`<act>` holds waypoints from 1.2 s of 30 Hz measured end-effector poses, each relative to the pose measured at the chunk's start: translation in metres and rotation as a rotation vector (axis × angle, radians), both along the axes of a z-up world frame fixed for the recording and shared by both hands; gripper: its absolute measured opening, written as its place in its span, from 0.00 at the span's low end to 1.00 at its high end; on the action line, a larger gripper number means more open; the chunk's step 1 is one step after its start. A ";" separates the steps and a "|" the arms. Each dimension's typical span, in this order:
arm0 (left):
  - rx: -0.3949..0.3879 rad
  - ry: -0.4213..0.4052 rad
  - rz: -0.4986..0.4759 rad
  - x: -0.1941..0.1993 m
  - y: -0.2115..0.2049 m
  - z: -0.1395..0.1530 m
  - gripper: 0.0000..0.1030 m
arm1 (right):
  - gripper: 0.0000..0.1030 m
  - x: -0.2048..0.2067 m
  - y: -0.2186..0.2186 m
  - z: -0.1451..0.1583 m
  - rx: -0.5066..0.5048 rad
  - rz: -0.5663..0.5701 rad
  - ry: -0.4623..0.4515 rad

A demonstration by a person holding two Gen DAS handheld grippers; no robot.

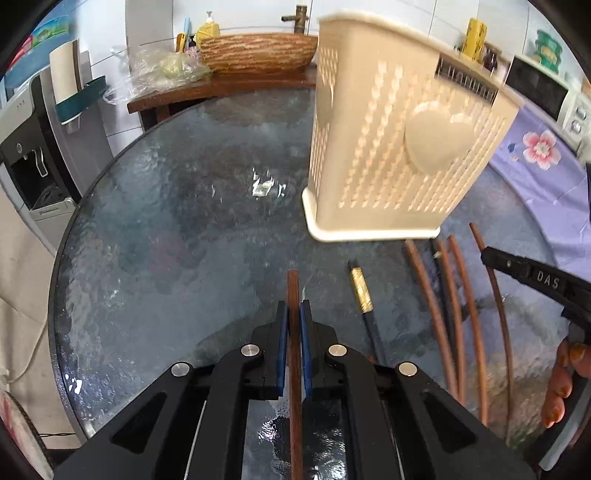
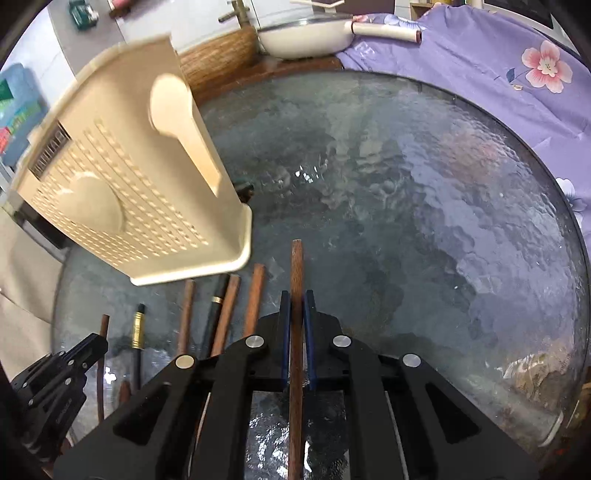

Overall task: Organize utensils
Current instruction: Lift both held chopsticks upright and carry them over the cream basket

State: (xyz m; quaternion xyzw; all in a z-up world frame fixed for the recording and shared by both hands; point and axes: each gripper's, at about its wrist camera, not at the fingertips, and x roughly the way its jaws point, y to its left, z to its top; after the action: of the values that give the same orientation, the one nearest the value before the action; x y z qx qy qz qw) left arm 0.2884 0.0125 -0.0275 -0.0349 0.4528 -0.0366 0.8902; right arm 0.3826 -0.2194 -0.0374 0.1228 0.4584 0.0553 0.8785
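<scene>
Each black hand-held gripper (image 1: 294, 314) has 2 blue-padded fingers (image 1: 282, 347) and silver pivot pins.

A home kitchen: basin (image 1: 258, 51) with tap (image 1: 297, 18); microwave (image 1: 543, 90); pan (image 2: 306, 37).

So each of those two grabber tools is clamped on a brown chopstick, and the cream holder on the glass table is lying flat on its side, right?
Not quite. The cream holder stands upright on its base on the glass table, as both wrist views show. The rest holds: the left gripper and right gripper each clamp a brown chopstick.
</scene>
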 end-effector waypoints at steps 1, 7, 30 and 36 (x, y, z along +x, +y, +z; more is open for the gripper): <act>-0.017 -0.015 -0.002 -0.001 0.003 0.007 0.06 | 0.07 -0.002 -0.003 0.006 0.014 0.013 -0.021; -0.056 -0.147 -0.038 -0.017 0.009 0.058 0.06 | 0.07 -0.031 -0.018 0.058 0.089 0.112 -0.172; -0.134 -0.330 -0.153 -0.063 0.018 0.142 0.06 | 0.07 -0.099 -0.022 0.154 0.152 0.372 -0.324; -0.152 -0.369 -0.170 -0.067 0.025 0.168 0.06 | 0.07 -0.100 -0.019 0.186 0.157 0.395 -0.357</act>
State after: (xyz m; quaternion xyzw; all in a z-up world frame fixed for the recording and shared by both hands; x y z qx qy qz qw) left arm 0.2211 0.0379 0.1402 -0.0564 0.2792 -0.1513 0.9466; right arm 0.2825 -0.2384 0.1482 0.0870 0.3057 0.2815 0.9054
